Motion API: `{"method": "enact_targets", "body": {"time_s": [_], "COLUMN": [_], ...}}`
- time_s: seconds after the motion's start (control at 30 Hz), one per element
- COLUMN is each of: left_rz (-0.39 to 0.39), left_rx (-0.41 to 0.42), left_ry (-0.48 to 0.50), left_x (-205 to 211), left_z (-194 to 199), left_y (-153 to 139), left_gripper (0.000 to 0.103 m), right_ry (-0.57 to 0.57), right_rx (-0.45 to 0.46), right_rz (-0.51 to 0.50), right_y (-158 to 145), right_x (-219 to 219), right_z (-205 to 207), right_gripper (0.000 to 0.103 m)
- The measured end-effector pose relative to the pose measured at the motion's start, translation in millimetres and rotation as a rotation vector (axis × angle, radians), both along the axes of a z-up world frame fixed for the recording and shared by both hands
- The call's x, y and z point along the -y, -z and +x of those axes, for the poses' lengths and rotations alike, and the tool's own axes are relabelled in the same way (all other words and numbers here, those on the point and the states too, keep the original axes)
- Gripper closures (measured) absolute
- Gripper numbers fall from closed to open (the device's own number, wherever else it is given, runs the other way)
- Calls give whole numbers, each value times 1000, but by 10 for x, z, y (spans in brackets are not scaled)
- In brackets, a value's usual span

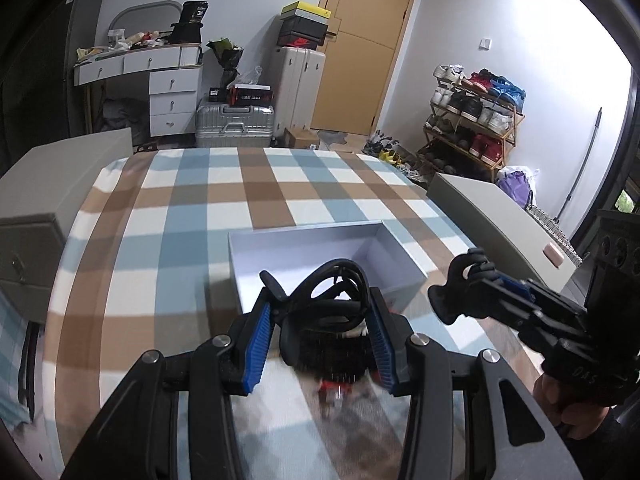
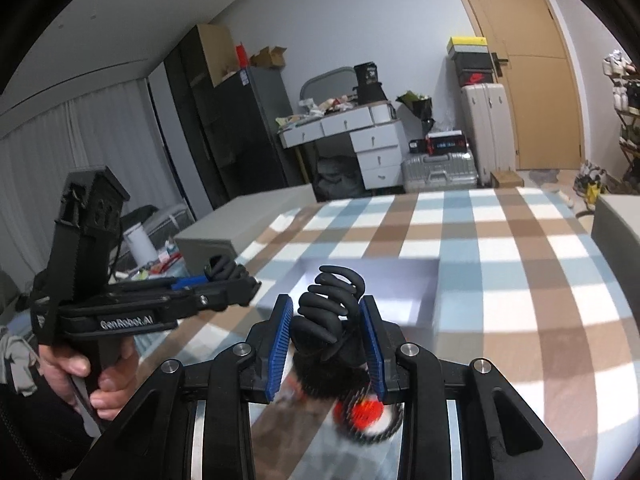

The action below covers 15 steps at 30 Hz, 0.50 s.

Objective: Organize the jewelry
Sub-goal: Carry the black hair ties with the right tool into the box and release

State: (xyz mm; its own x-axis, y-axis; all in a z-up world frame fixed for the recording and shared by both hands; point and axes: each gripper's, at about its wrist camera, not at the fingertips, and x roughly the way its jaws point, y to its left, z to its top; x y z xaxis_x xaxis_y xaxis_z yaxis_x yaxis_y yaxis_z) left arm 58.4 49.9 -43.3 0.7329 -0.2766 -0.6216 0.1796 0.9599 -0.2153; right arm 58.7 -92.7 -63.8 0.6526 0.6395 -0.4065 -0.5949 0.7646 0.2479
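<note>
My left gripper (image 1: pixel 324 312) is shut on a black hair claw clip (image 1: pixel 332 300), held just above the near edge of an open white box (image 1: pixel 304 240) on the checked table. My right gripper (image 2: pixel 326 320) is shut on another black claw clip (image 2: pixel 332 308), held above the table short of the same white box (image 2: pixel 424 300). In the left wrist view the right gripper (image 1: pixel 456 292) shows at the right with its clip (image 1: pixel 468 280). In the right wrist view the left gripper (image 2: pixel 232 276) shows at the left. Blurred red and black items (image 2: pixel 364 416) lie below the right gripper.
A grey box (image 1: pixel 500 224) stands at the table's right side and a grey cabinet (image 1: pixel 52 176) at its left. The checked tablecloth (image 1: pixel 280 184) spreads beyond the white box. Suitcases, a dresser and a shoe rack stand at the far wall.
</note>
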Motion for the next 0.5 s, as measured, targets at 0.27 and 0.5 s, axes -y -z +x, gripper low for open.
{"method": "enact_targets", "body": {"time_s": [0.27, 0.5], "left_rz": [-35, -37], "left_rx": [-17, -72], "left_ry": [0, 24], "left_x": [23, 86], "left_z": [348, 584], "left_y": [-8, 111], "left_gripper": [64, 64], "right_ry": [-5, -48], "right_rx": [40, -20], "right_rz": [44, 13], "right_y": [-196, -105], "right_x": [-9, -181], "right_z": [385, 754], "right_gripper": [70, 70]}}
